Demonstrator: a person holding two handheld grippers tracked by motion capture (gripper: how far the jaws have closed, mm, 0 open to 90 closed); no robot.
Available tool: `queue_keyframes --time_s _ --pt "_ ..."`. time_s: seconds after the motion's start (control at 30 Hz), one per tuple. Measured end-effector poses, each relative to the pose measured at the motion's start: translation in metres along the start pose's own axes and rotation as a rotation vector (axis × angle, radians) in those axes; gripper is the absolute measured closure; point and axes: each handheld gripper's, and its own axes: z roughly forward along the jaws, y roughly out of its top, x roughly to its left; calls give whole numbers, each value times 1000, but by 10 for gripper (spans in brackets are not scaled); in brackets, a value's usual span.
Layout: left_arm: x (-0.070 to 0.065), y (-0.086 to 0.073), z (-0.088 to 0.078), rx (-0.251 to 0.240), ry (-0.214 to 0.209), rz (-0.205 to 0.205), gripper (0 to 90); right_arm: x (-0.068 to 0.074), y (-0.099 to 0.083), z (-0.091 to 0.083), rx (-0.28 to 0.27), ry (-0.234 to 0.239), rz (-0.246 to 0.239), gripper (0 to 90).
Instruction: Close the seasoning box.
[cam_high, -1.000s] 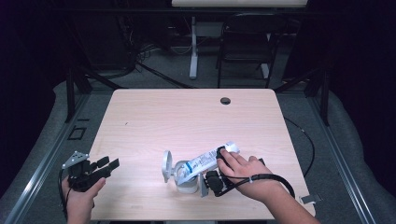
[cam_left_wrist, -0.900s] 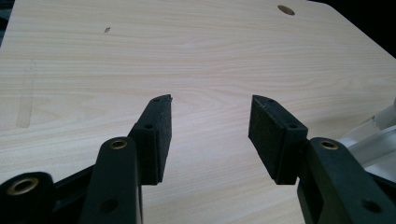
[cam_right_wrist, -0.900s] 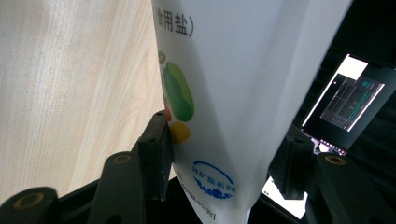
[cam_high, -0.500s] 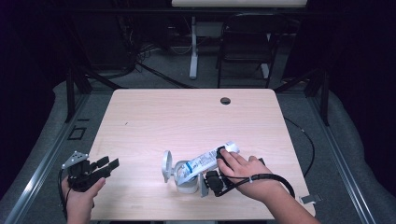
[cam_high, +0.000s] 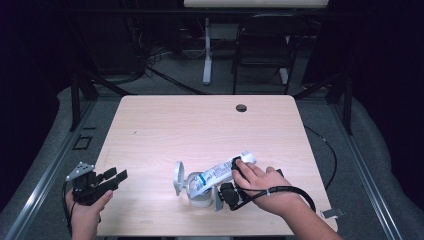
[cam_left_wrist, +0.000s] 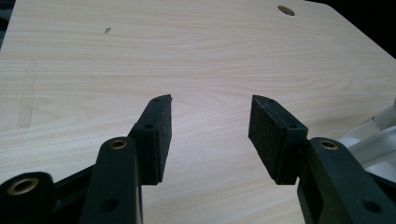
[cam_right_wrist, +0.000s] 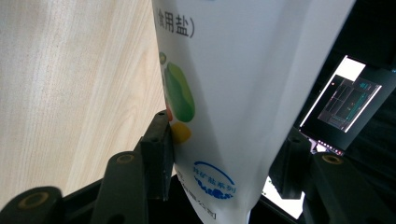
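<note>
From the high view, I see my right gripper near the front edge of the table. It holds a white bag that lies tilted, with its low end over a white jar. The jar's round lid is just beside it, standing on its edge. My left gripper hangs at the front left corner, well apart from the bag.

In the left gripper view, I see my two black pads standing wide apart. Nothing is between them, only bare wood below. A bit of the jar peeks in at the right.

In the right gripper view, the bag sits between my pads. The left pad presses on the bag. The other pad is behind the bag, so the bag is gripped.
</note>
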Motion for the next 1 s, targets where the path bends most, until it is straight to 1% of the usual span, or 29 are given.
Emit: queue_keyframes --time_s 0.4,0.43,0.5,0.57,0.6,0.73,0.87,0.97,1.0 --pt "1 -1 0 1 1 -1 497 0 0 0 -1 2 -1 499" --pt "1 -1 0 2 1 -1 497 -1 0 -1 7 0 -9 499" --pt "1 0 0 2 1 -1 497 -1 0 -1 8 -2 -9 501" --pt "1 0 0 2 1 -2 497 0 0 0 -9 2 3 503" --pt "1 0 0 3 0 -1 496 -1 0 0 -9 4 3 503" --pt "1 -1 1 3 0 -2 497 -1 0 -1 1 2 -6 506" --pt "1 -1 0 3 0 -2 497 -1 -1 -1 -4 2 -3 507" --pt "1 -1 0 1 0 -2 497 -2 -1 -2 13 -4 -19 509" --pt "1 -1 0 4 0 -2 496 -2 -1 -2 10 -4 -15 510"
